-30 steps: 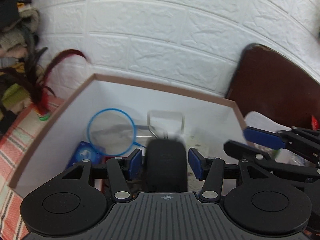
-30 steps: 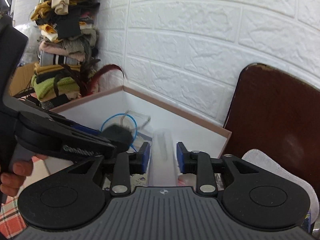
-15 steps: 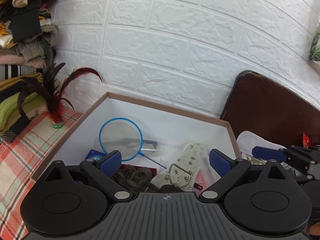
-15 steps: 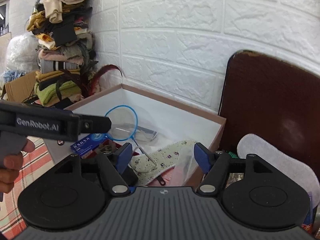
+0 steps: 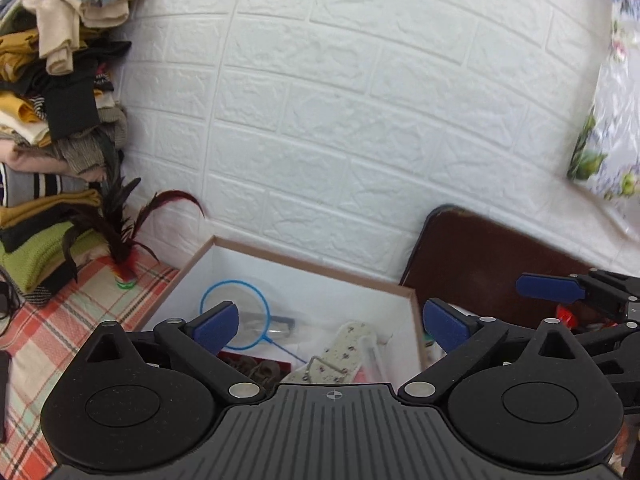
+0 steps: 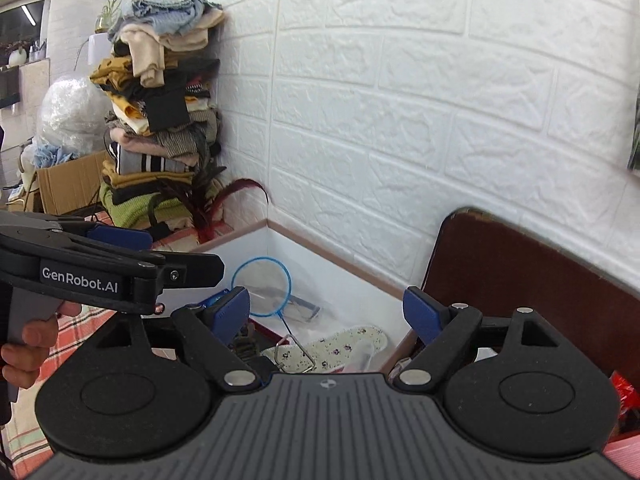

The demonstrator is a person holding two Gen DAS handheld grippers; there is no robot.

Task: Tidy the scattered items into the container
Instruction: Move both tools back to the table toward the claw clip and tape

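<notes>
A white box with a brown rim (image 5: 308,266) stands against the brick wall, also in the right wrist view (image 6: 340,260). Inside lie a blue-rimmed round net (image 5: 234,312), a floral insole (image 5: 340,356), a metal clip (image 5: 324,370), dark items (image 5: 256,370) and a blue packet (image 6: 212,300). My left gripper (image 5: 330,326) is open and empty, raised above the box's near side. My right gripper (image 6: 326,312) is open and empty, also above the box. The left gripper shows in the right wrist view (image 6: 120,240).
A feather shuttlecock (image 5: 124,256) stands on the plaid cloth (image 5: 60,328) left of the box. A tall pile of folded clothes (image 5: 52,120) rises at the left. A dark brown chair back (image 5: 492,264) is right of the box.
Both grippers opened, dropping a black item and a clear item into the box, then lifted and pulled back. The box now looks smaller and lower in both views.
</notes>
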